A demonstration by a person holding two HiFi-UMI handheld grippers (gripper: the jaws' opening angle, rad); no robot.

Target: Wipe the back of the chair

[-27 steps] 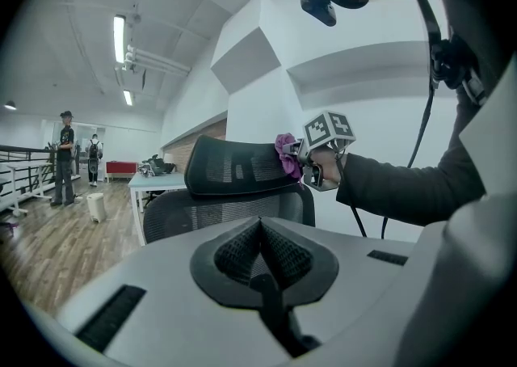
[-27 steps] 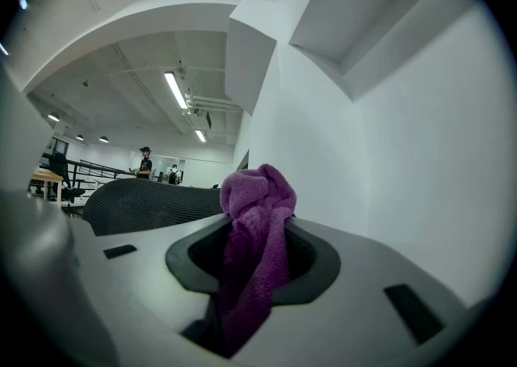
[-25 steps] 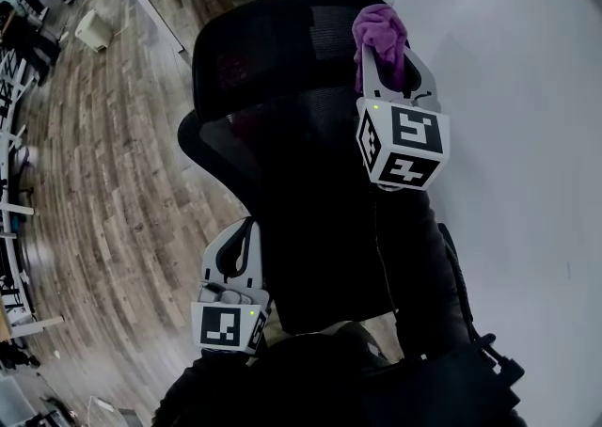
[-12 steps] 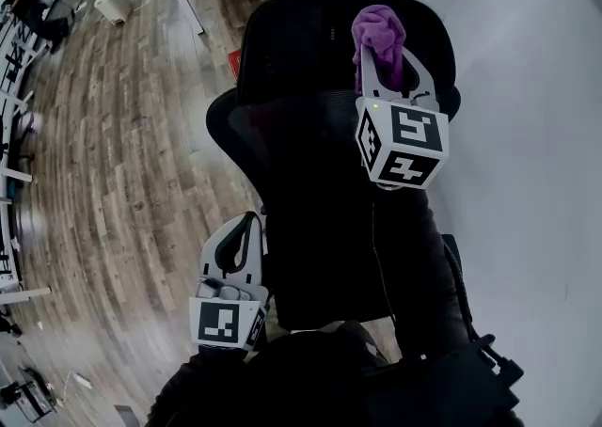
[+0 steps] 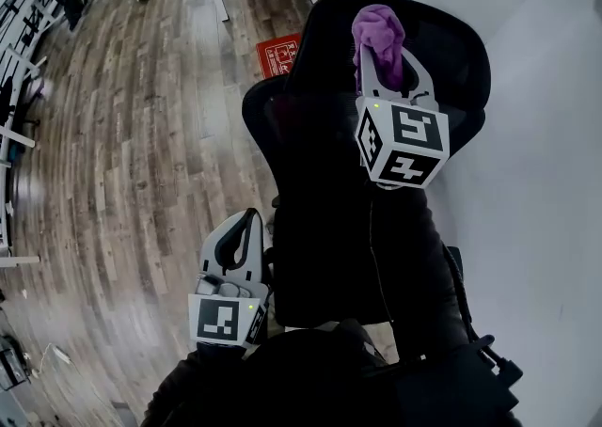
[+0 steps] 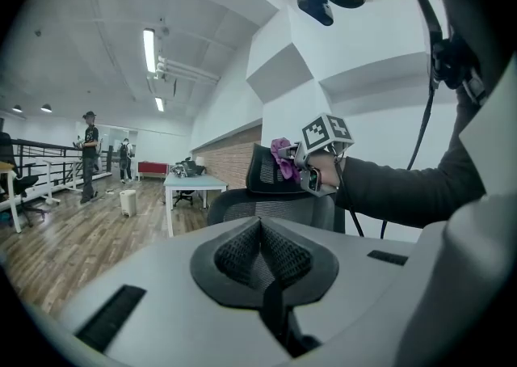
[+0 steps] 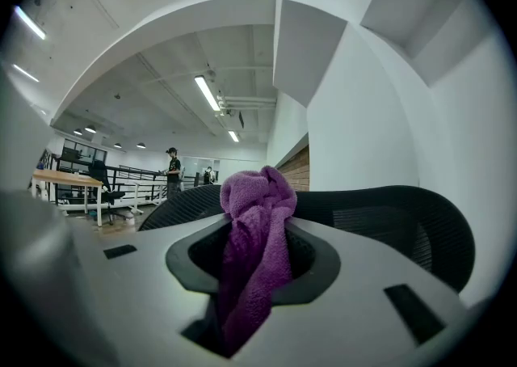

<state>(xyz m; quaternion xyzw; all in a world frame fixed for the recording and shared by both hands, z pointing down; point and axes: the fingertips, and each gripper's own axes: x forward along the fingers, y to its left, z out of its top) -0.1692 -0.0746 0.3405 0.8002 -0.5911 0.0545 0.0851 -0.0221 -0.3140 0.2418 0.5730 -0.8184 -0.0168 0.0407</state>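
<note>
- Your right tool (image 5: 380, 47) is clenched on a bunched purple cloth (image 5: 378, 23), which pokes up past the jaw tips.
- The cloth is up against the headrest (image 5: 453, 51) of the black chair (image 5: 320, 228). The left gripper view shows it at the headrest's top edge.
- Your left tool (image 5: 244, 230) has its jaws pressed together with nothing between them. It is held low beside the left edge of the chair back.
- The chair stands on a wooden floor (image 5: 141, 152), close beside a white wall (image 5: 546, 181).

Your dark right sleeve (image 5: 414, 265) hid the lower back of the black mesh chair (image 5: 320, 228). The print on the red rectangular floor sign (image 5: 279, 54) was too small to read.
</note>
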